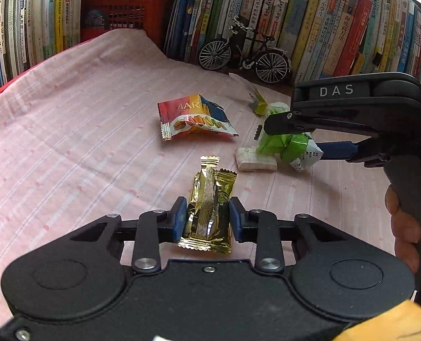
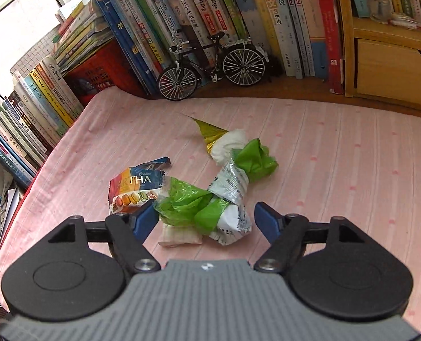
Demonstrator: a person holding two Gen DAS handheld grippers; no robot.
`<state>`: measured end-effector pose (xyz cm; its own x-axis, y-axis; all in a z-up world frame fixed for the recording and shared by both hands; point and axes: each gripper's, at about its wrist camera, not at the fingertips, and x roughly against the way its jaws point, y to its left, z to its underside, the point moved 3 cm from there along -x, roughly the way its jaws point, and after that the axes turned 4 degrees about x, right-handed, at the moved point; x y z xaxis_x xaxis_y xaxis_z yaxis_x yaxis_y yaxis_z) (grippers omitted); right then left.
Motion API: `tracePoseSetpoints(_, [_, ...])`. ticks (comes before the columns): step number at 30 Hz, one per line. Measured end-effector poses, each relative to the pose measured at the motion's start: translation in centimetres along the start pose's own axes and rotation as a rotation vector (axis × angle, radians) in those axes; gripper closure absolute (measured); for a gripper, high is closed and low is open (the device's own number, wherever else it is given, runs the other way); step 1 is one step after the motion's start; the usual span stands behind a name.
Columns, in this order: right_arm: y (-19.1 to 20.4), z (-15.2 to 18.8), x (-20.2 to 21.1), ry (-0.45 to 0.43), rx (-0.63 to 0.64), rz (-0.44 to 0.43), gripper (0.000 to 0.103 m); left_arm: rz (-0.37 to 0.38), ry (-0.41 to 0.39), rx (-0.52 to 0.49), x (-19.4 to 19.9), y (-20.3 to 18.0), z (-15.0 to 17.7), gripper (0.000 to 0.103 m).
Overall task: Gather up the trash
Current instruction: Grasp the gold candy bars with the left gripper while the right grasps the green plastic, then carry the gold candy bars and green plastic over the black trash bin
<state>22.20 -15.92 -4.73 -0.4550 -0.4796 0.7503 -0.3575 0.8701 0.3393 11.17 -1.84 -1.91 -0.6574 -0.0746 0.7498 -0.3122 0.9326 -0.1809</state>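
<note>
Books line the far side of a table under a pink cloth [image 1: 68,130], a toy bicycle [image 1: 244,54] parked against them. Near the camera, the left gripper [image 1: 207,218] has its jaws pinched on a gold wrapper [image 1: 207,207], so that pick looks made; lifting comes next. To the right, the right gripper [image 2: 204,218] hangs with jaws wide around a green wrapper [image 2: 199,207], not squeezing yet. A cookie packet [image 1: 193,119] waits farther back, beside a white packet [image 1: 256,162].
</note>
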Motion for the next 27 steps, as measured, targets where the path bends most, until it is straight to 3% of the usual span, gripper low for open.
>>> tracePoseSetpoints(1, [0.0,0.0,0.1,-0.003,0.005,-0.007,0.035,0.003,0.001,0.006,0.1,0.0,0.0,0.075])
tracePoseSetpoints(7, [0.0,0.0,1.6,-0.038,0.013,0.002,0.064,0.006,-0.021,-0.006,1.1,-0.8,-0.4,0.076])
tracePoseSetpoints(18, [-0.3,1.1,5.9,-0.082,-0.015,0.030,0.068,0.016,-0.058,-0.013,3.9,-0.9,-0.5,0.077])
tracePoseSetpoints(27, [0.9,3.8,9.3,-0.093,-0.027,0.051,0.068,0.027,-0.056,-0.005,6.9,0.1,0.9,0.077])
